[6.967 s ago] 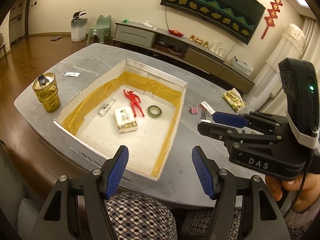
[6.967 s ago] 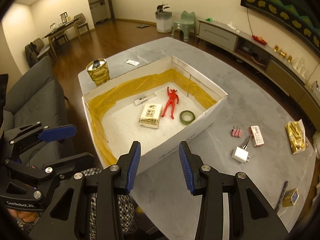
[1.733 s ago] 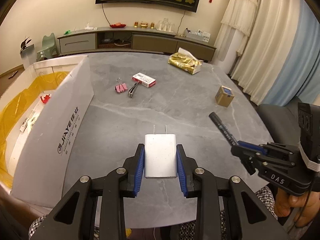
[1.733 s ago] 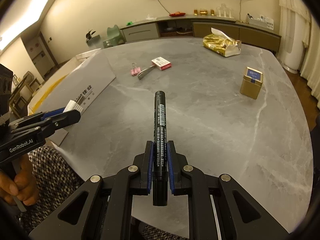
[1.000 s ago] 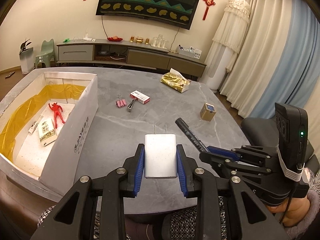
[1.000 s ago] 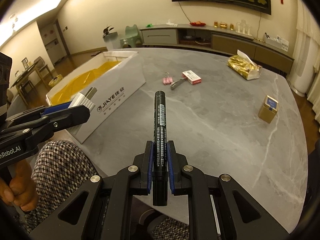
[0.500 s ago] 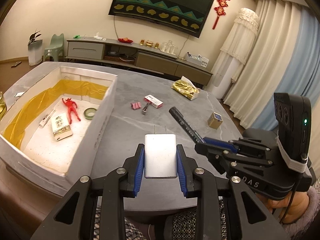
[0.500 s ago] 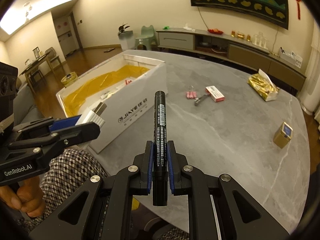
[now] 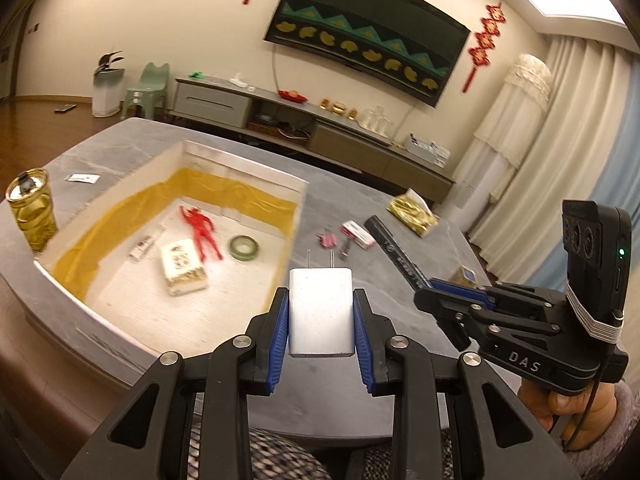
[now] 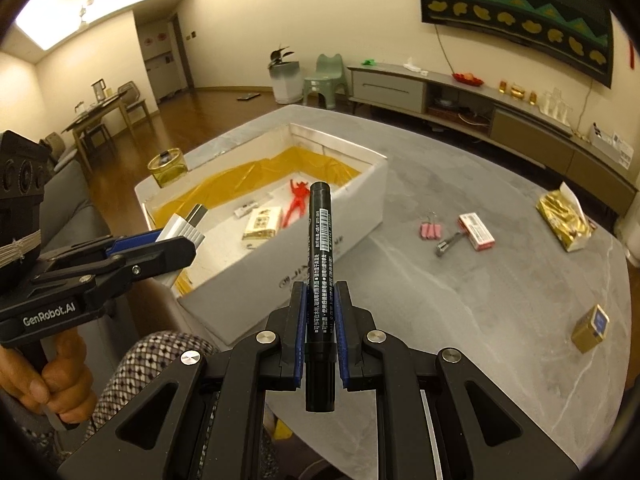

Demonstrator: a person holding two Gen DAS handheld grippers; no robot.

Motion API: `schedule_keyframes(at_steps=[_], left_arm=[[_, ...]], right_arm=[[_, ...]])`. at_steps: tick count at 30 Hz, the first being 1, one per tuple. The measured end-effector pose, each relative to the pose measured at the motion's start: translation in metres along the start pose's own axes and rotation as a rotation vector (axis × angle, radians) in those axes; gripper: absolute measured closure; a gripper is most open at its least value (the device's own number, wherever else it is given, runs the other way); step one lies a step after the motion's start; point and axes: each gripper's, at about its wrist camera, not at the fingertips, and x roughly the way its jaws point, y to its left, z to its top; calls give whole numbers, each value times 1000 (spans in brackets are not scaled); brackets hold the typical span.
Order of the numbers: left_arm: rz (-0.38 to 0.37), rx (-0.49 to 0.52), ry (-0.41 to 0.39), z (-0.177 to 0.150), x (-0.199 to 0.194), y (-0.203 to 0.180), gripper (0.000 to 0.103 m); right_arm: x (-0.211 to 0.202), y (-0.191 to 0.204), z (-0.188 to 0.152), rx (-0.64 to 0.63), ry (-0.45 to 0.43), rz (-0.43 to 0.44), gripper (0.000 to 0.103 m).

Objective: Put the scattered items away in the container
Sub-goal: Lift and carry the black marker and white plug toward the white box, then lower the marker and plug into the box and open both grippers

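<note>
Grey marble-pattern table (image 9: 120, 148) carries all task items. White cardboard box (image 10: 344, 232), open-topped and lined at the base of its walls with yellow film, sits on the left half of the table, reaching close to the near edge. Inside on the box floor: a white-and-gold packet (image 9: 182, 266) near the middle, a red toy figure (image 9: 202, 230) just beyond it, a green tape roll (image 9: 244, 247) toward the right wall, and a small white tube (image 9: 146, 243) toward the left wall.

A yellow glass jar (image 9: 32, 208) with a gold lid stands outside the box at the table's left edge; a small white card (image 9: 83, 178) lies beyond it.

On the right half of the table: a gold foil tissue pack (image 10: 564, 216) near the far right edge, a small gold tin (image 10: 591, 327) near the right edge and closer to the person, and a cluster toward the centre consisting of a red-and-white small box (image 10: 476, 231), pink binder clips (image 10: 431, 231) and a metal clip (image 10: 449, 245), the last touching or just beside the red-and-white box.

Left gripper (image 9: 321, 316): blue pads clamped on both sides of a white USB charger plug (image 9: 321, 310), prongs pointing forward, held above the box's near right corner.

Right gripper (image 10: 321, 336): pads closed tight on the lower barrel of a black marker pen (image 10: 320, 248), capped tip forward, held in the air before the box's near wall.

A hand (image 10: 52, 380) grips the left gripper's handle.
</note>
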Motion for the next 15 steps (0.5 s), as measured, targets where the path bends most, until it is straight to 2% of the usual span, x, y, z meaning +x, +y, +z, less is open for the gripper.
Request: schedule_keyframes(at_steps=[6,15], left_arm=[[42,-26,-19,13,-5,27,72],[98,-10,-43,36,-4,52,72]], right_arm=[[16,9,21,-23,1,31,89],[41,24,46,-51,9,71,89]])
